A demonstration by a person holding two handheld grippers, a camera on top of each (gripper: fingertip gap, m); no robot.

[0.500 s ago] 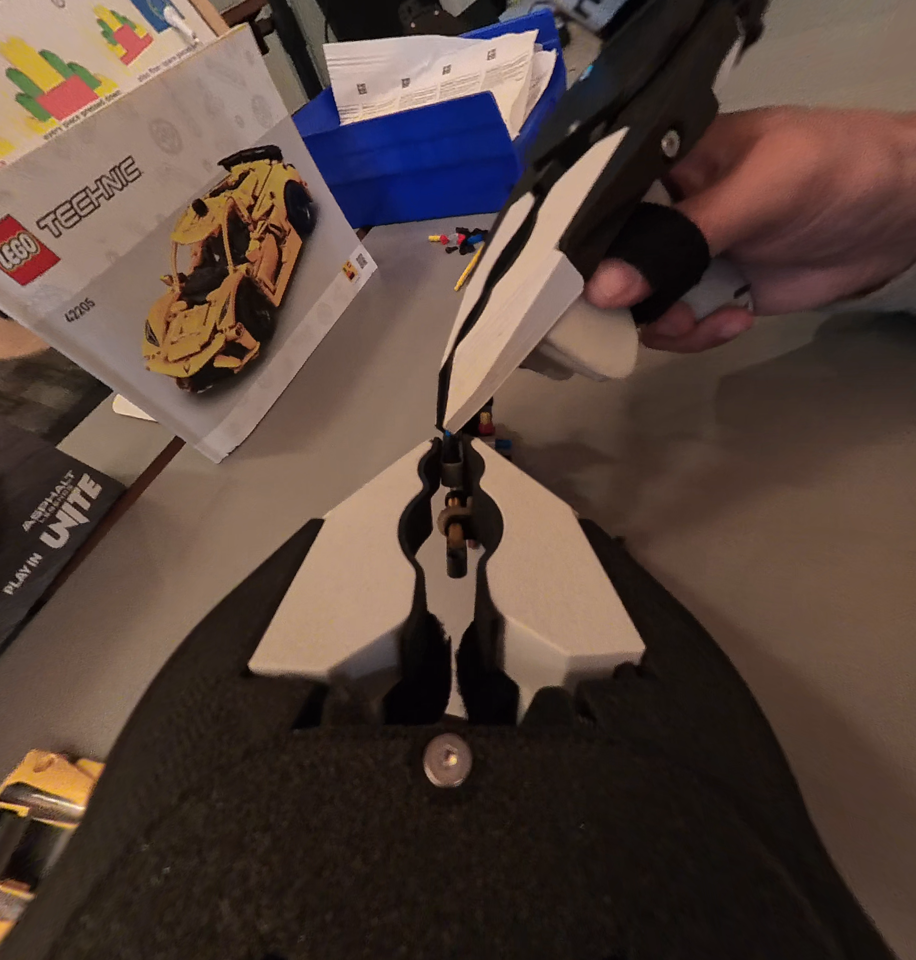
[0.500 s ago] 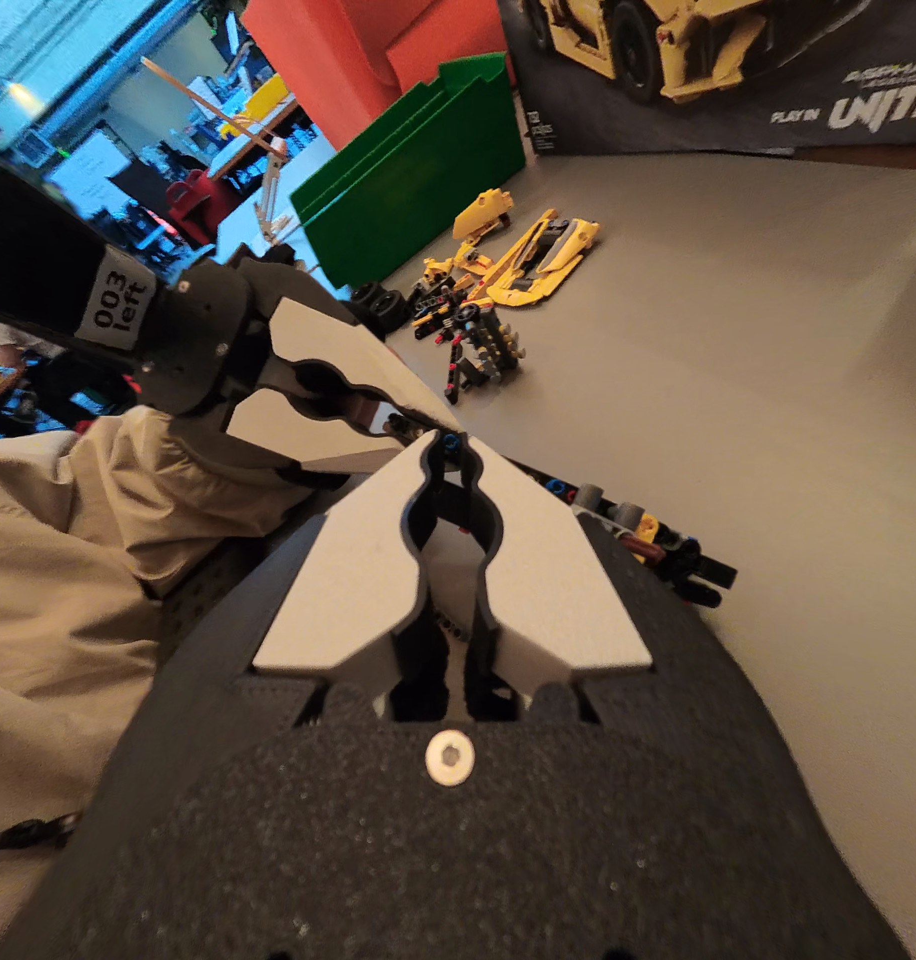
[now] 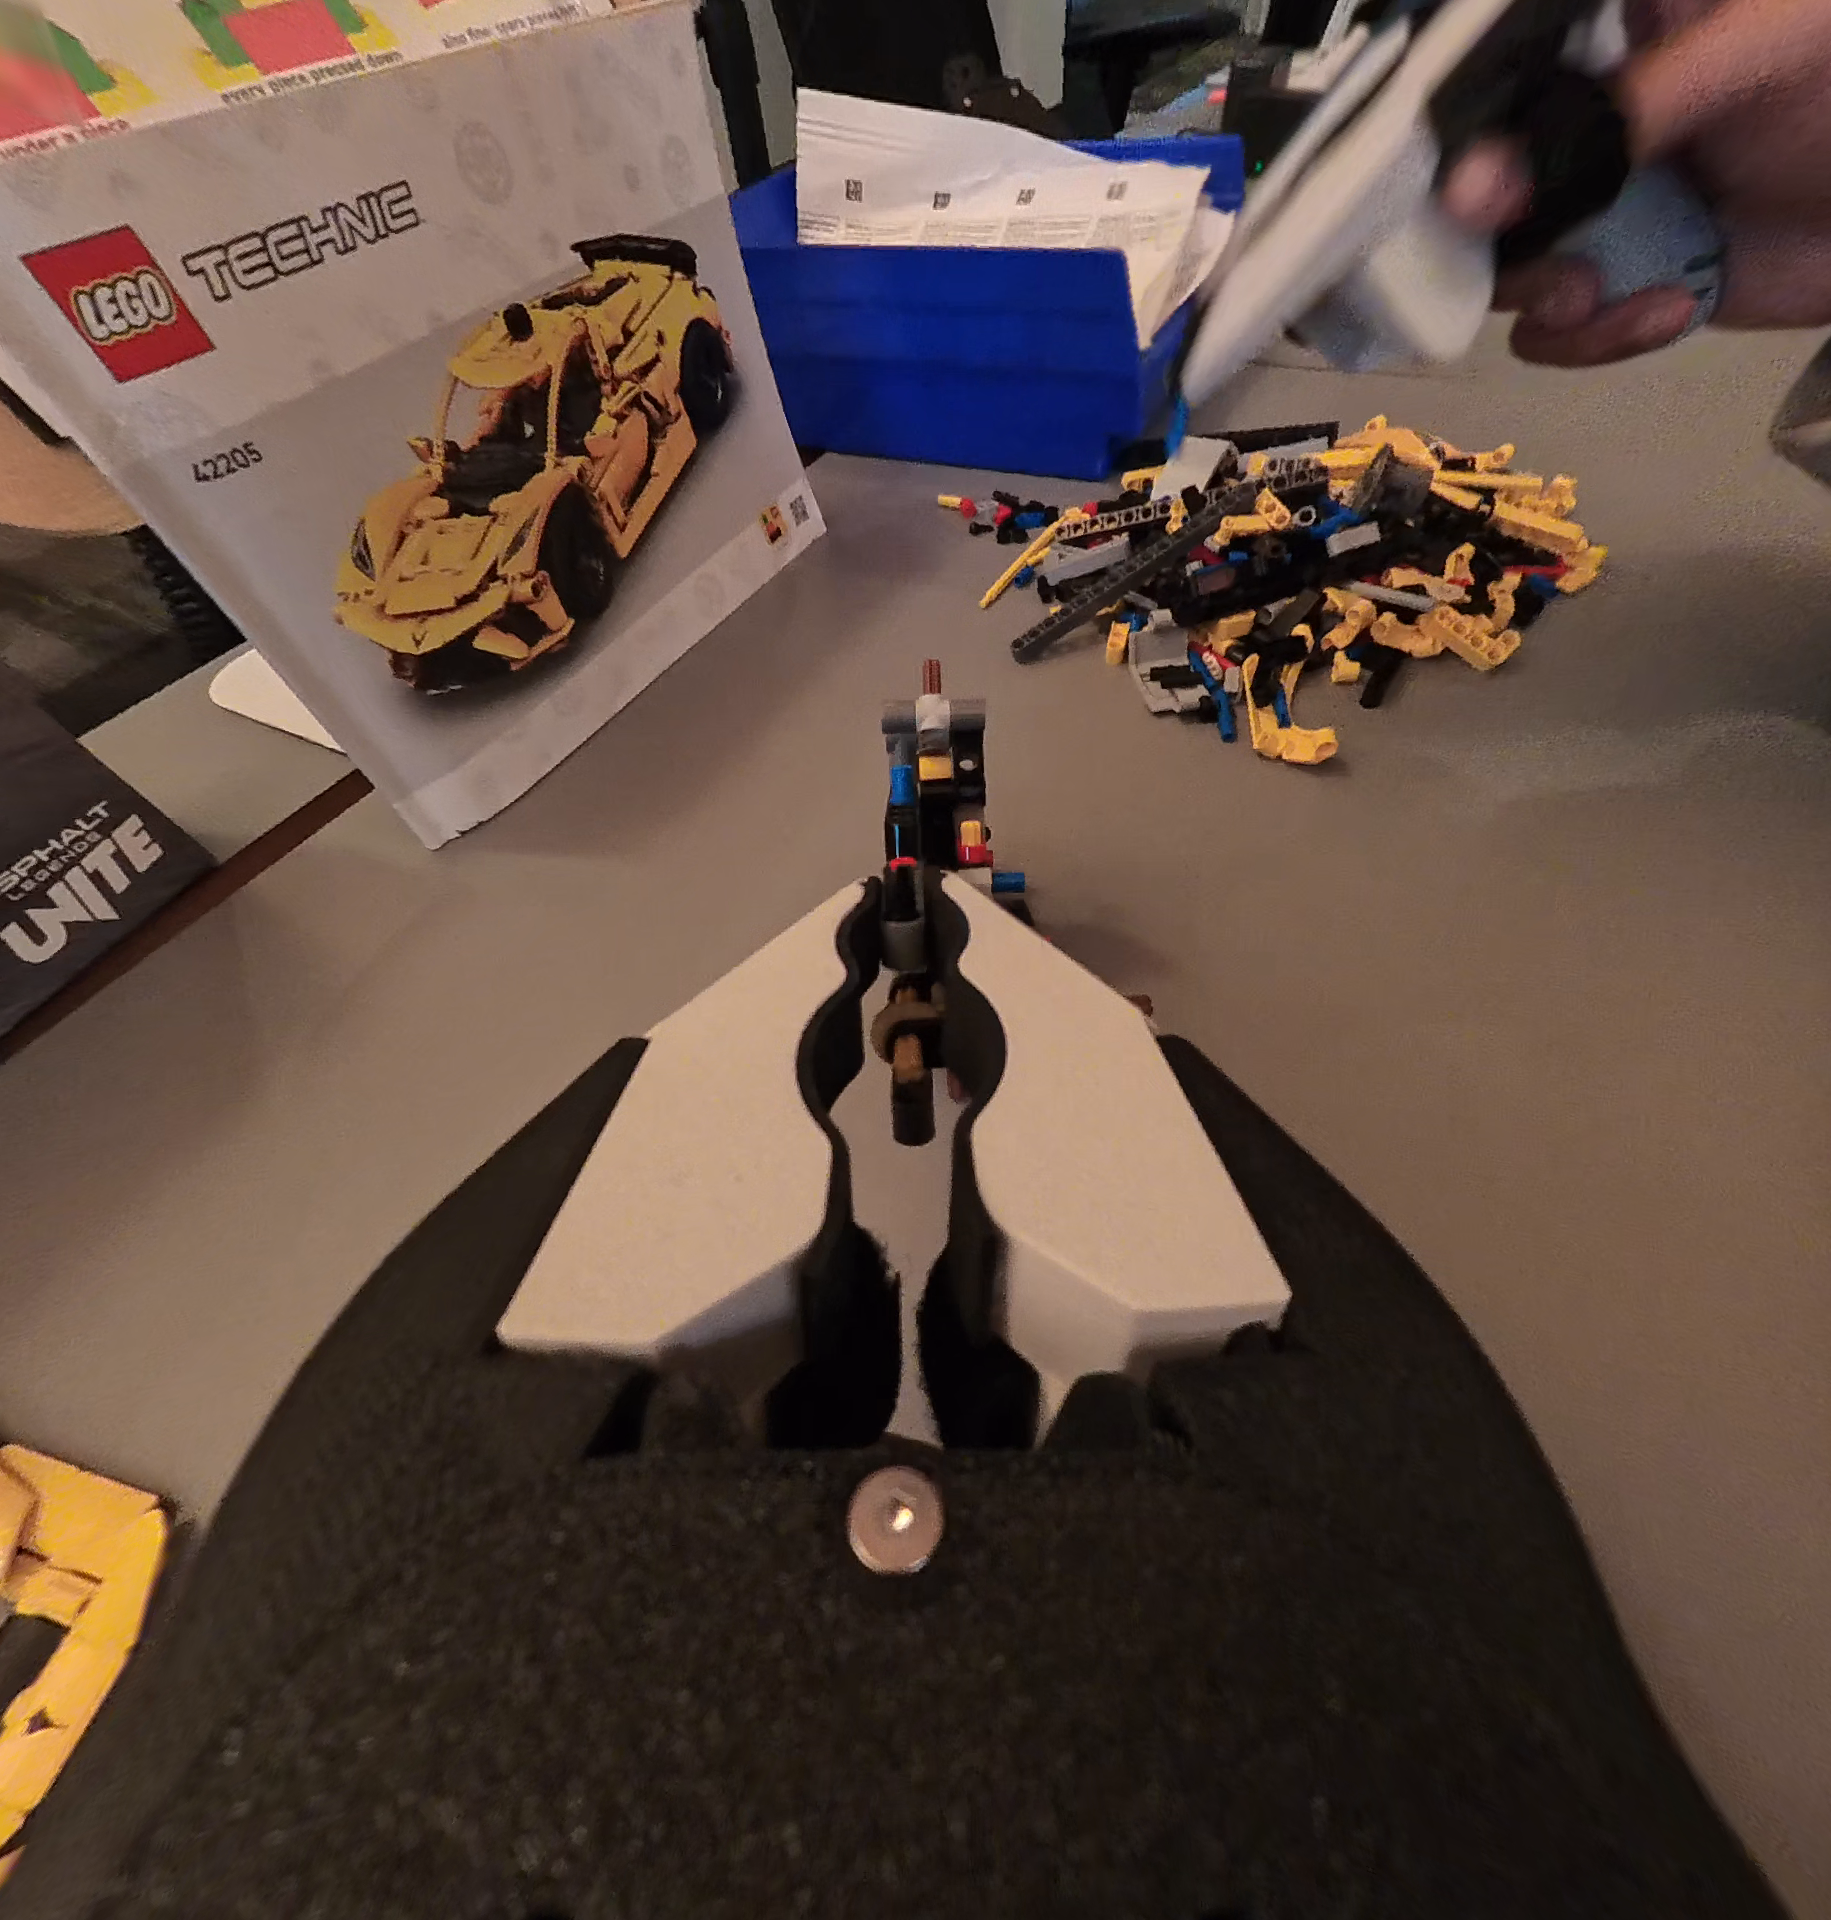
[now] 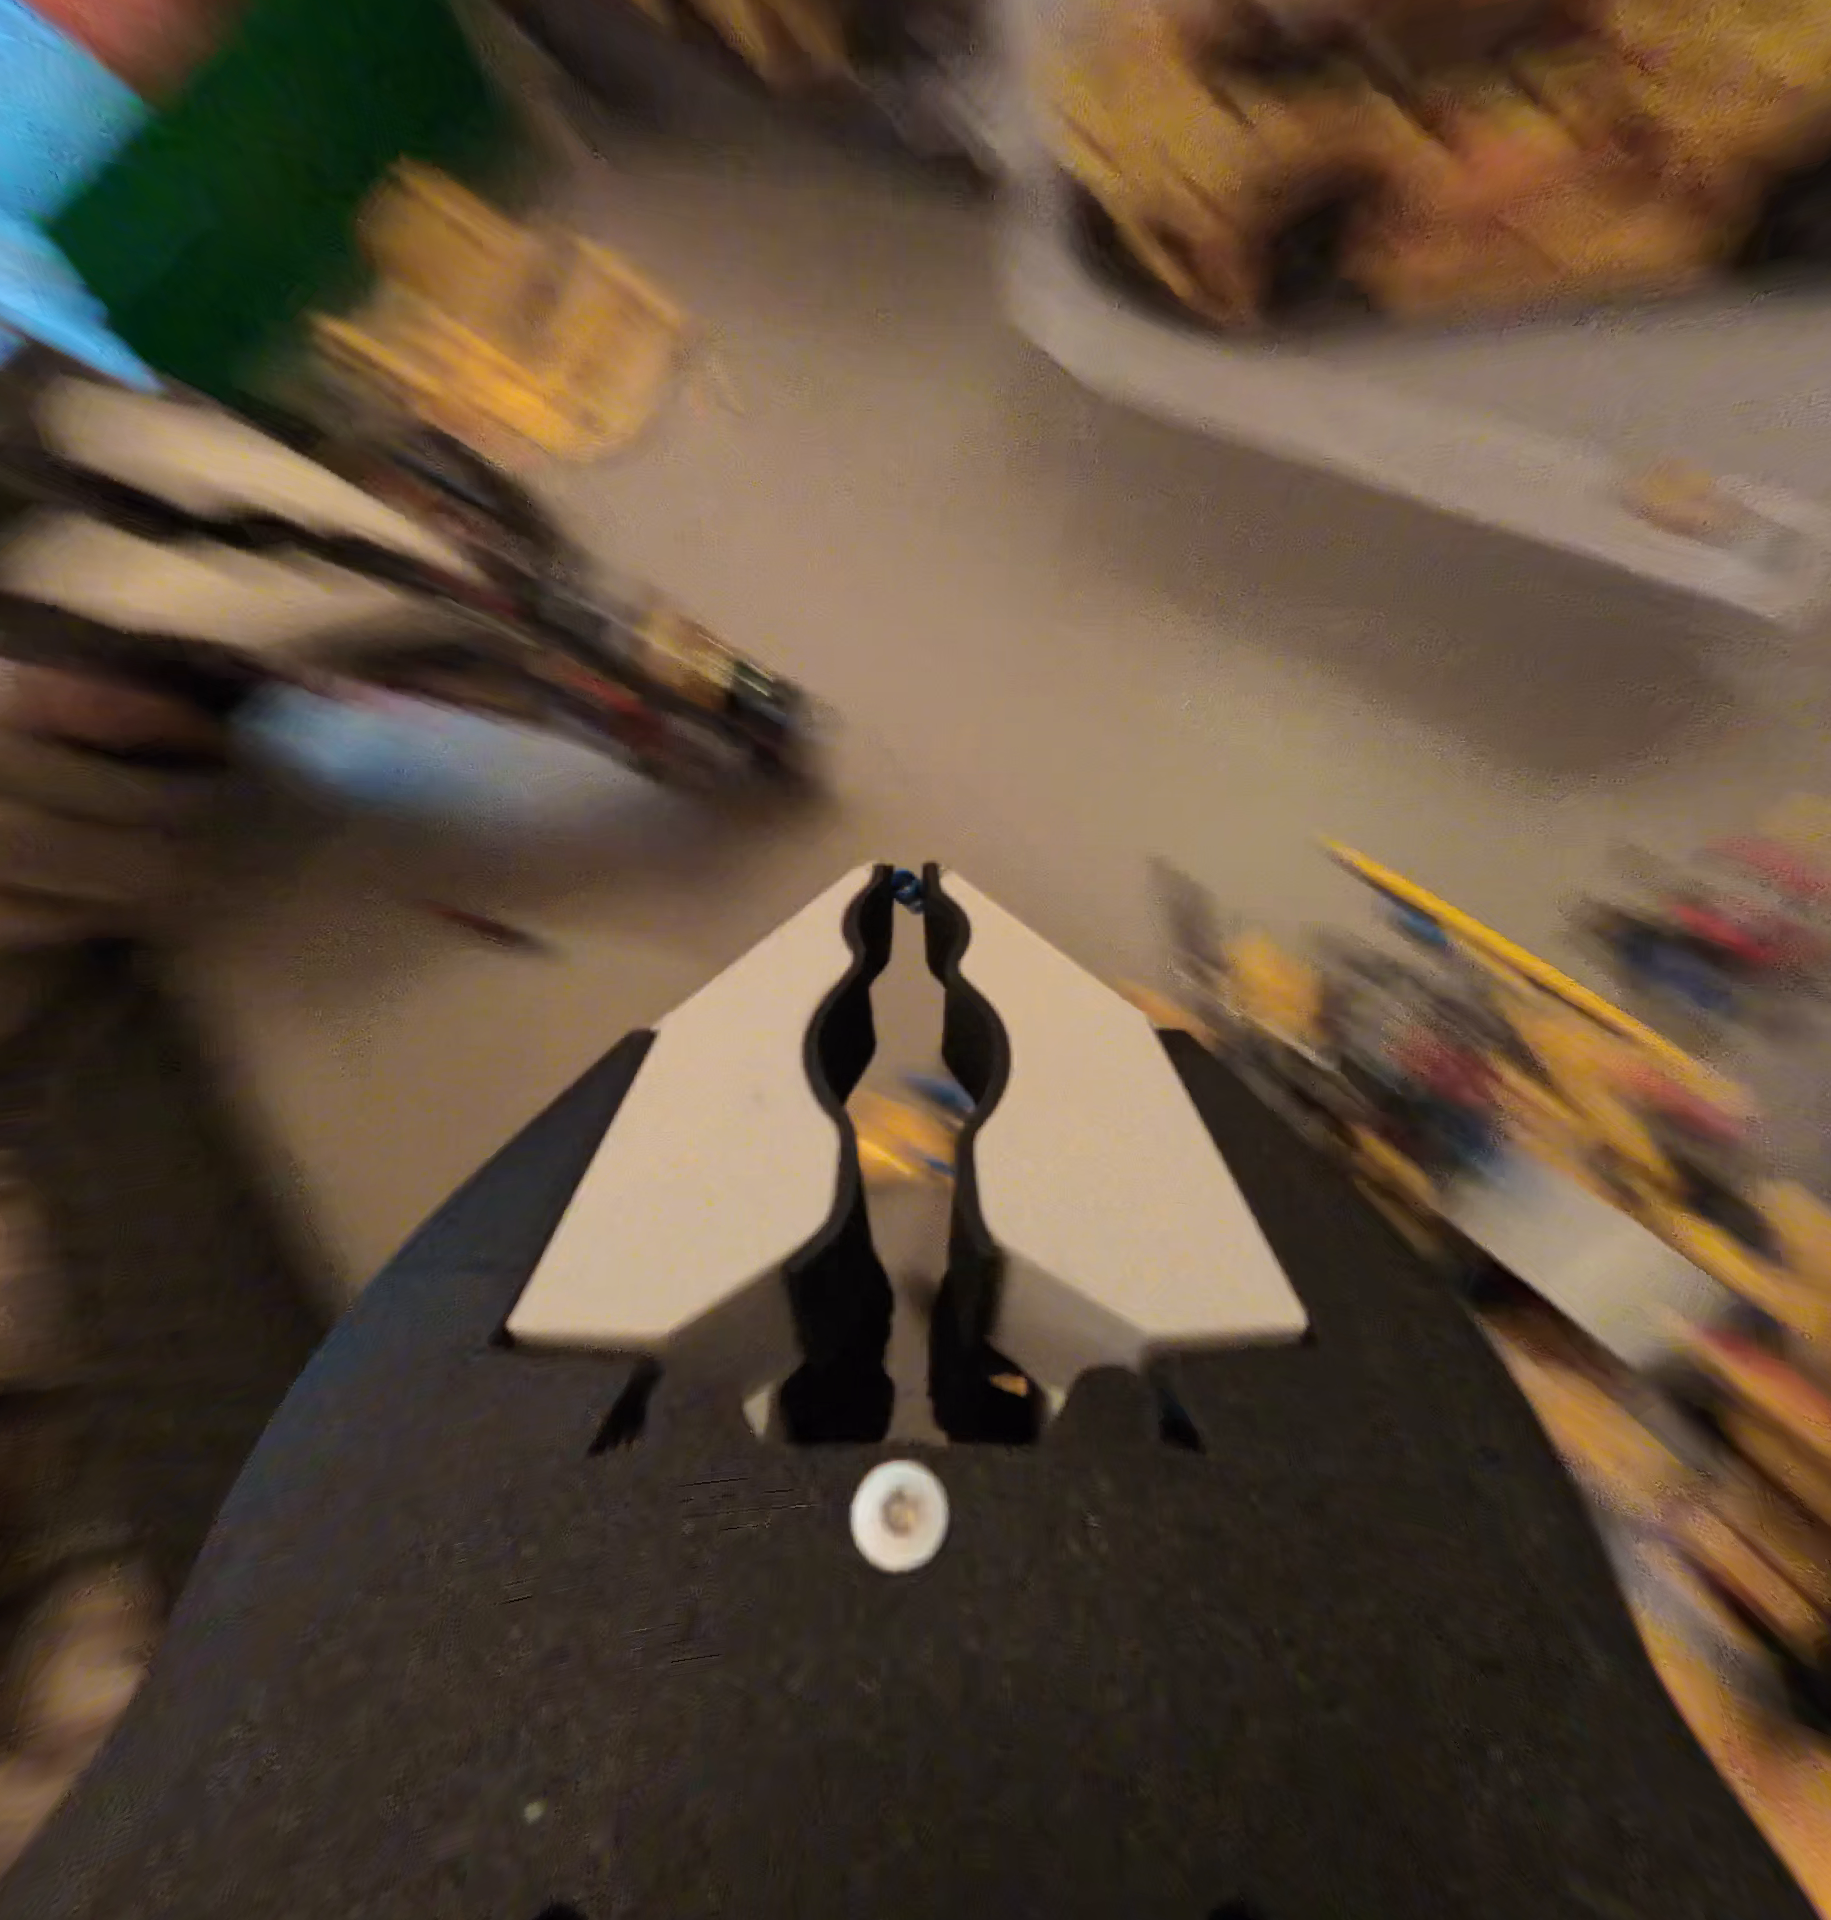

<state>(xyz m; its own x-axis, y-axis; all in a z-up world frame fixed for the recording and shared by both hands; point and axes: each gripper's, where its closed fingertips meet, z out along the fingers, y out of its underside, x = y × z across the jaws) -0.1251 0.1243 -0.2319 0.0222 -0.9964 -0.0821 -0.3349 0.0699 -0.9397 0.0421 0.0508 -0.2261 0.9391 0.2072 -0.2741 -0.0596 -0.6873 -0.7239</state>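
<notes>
My hobby bench, indoors: grey tabletop (image 3: 1513,1039), loose brick pile (image 3: 1306,571), model-car booklet (image 3: 423,468), blue parts bin (image 3: 952,353).

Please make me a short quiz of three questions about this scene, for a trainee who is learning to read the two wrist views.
1. True or false: the left gripper is shut on the small brick assembly.
2. What lies on the table just in front of the blue bin? A) pile of loose pieces B) a cup C) scissors
3. Fill in: the small piece pinched at the tips of the right gripper is ___ in colour.
Key: 1 true; 2 A; 3 blue.
</notes>
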